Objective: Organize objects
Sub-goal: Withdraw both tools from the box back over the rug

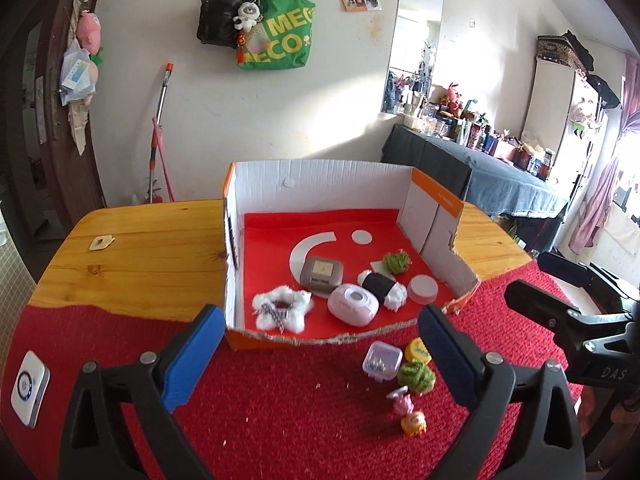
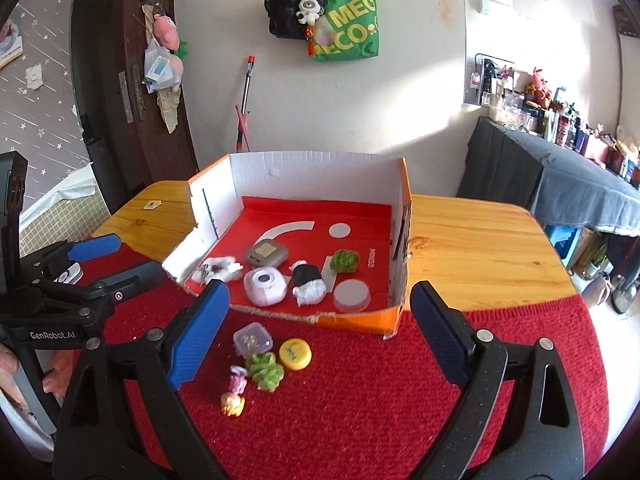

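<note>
Claws wide apart, empty, before box.

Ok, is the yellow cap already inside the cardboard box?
No, the yellow cap lies on the red cloth in front of the cardboard box, beside the small clear container and a green yarn ball.

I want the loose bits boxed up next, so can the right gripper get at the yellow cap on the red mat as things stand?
Probably yes. The right gripper is open and empty, and the yellow cap lies flat on the mat just ahead, apart from the green pompom beside it.
</note>
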The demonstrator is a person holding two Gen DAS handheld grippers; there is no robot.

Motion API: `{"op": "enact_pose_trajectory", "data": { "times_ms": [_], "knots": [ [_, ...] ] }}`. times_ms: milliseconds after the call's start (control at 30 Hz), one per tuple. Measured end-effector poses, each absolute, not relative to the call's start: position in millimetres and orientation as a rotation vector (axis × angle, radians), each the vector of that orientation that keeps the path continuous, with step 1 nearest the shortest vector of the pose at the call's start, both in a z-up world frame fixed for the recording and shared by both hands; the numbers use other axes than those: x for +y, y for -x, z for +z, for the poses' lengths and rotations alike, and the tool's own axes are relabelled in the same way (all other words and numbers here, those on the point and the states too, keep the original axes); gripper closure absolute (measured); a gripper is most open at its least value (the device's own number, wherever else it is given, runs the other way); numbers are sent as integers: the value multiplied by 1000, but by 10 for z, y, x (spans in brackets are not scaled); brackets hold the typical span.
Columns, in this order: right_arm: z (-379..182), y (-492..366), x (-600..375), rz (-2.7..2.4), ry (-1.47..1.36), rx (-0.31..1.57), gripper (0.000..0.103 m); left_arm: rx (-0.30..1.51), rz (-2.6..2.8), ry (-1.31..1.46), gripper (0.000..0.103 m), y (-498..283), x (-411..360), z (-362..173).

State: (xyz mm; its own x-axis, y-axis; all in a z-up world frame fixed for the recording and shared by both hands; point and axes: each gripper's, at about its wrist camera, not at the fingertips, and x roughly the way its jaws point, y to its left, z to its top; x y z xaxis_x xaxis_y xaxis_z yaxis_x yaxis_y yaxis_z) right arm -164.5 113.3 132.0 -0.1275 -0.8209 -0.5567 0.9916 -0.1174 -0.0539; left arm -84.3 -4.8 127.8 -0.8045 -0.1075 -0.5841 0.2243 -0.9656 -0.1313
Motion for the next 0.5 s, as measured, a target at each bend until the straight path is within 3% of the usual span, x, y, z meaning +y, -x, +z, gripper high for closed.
{"op": "enact_pose_trajectory", "data": {
  "times_ms": [500],
  "knots": [
    [643,1718,1381,-1656,-584,507,9,409,-2712,-1082,2,607,91,590]
  ]
}}
